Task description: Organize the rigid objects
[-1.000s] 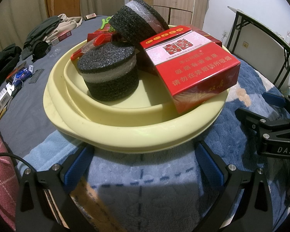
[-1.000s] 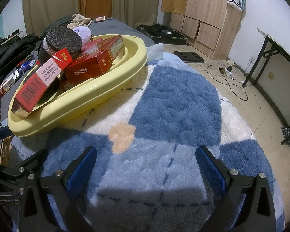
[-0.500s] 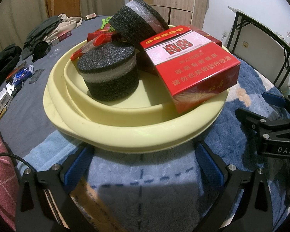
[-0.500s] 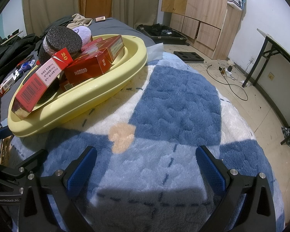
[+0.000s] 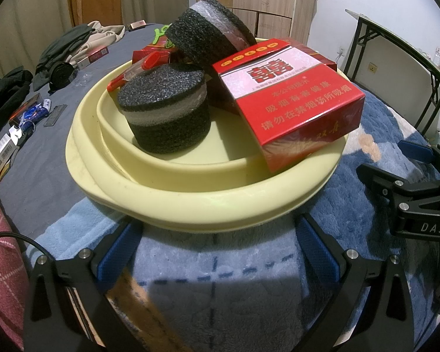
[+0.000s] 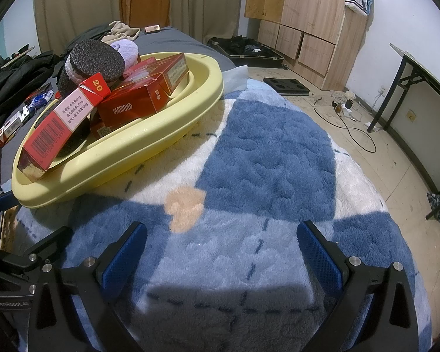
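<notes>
From the left wrist we look over the yellow basin (image 5: 208, 199), whose thick rim lies just past our left gripper (image 5: 217, 246); its blue-padded fingers (image 5: 117, 249) stand spread wide, holding nothing, close to the near rim. Inside the basin, a black foam cylinder (image 5: 164, 114) stands upright at the left, a second foam cylinder (image 5: 208, 35) leans tilted behind it, and a red carton (image 5: 290, 96) rests tilted over the right rim. The basin sits on a blue and white fleece blanket (image 5: 220, 278); farther left a grey sheet (image 5: 38, 158) carries small scattered boxes. At the right edge we see the black frame of the other tool (image 5: 416, 202).

From the right wrist, our right gripper (image 6: 220, 252) hovers low over the blanket (image 6: 267, 158), jaws wide apart and empty. Open blanket lies ahead; the basin (image 6: 149, 143) sits far left, with a carton marked DIAMOND (image 6: 135, 105) inside. Right of the bed we see bare floor (image 6: 360, 146), a wooden wardrobe (image 6: 308, 14) and a black-legged table (image 6: 419, 76).
</notes>
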